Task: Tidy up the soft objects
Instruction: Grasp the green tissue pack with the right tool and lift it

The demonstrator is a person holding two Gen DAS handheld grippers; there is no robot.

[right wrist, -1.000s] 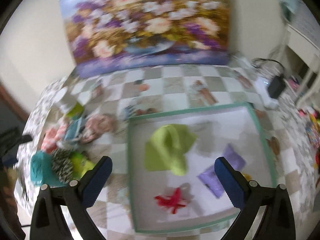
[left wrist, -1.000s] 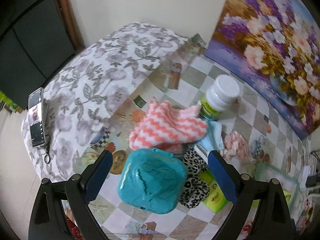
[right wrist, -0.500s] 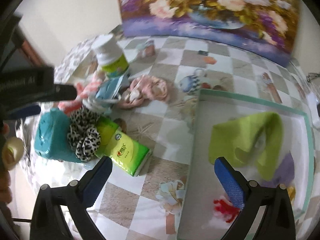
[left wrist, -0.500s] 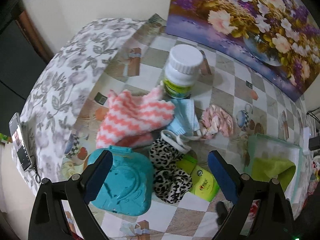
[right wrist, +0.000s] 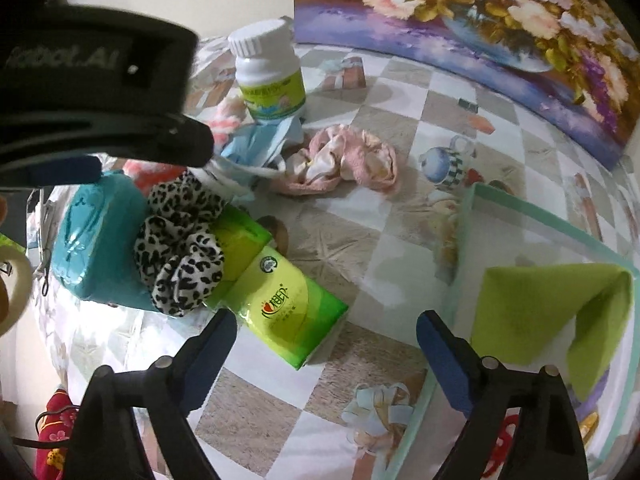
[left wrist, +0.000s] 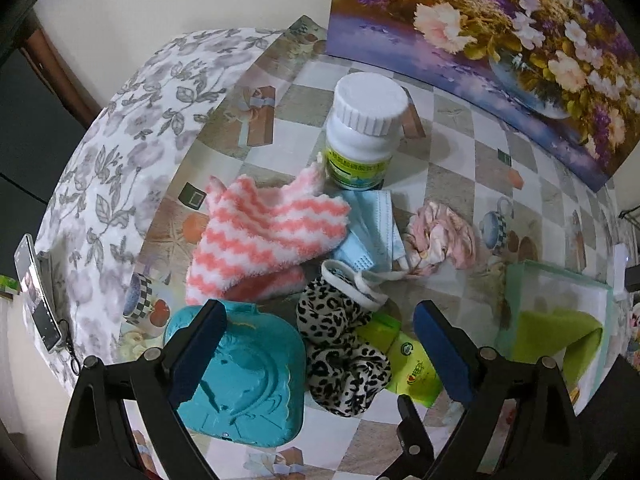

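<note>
We point our right gripper (right wrist: pixel 326 346) steeply down, jaws closing with nothing between them, just above the green tissue pack (right wrist: pixel 280 292). Our left gripper (left wrist: pixel 320 338) tilts down too, jaws wide and empty over the leopard scrunchie (left wrist: pixel 344 354) beside the teal case (left wrist: pixel 244 384). Beyond lie the striped cloth (left wrist: pixel 268 232), face mask (left wrist: pixel 372 228), pink scrunchie (left wrist: pixel 442 236) and bottle (left wrist: pixel 362 132). The tray (right wrist: pixel 540 232) at right holds a green cloth (right wrist: pixel 536 312).

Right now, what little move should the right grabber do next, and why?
Probably ease the right gripper down and a little left so the green tissue packet sits between its blue pads. Its jaws are closing with nothing between them yet; the packet lies just ahead on the checkered tablecloth. A green folded cloth already lies in the white tray to its right.
</note>
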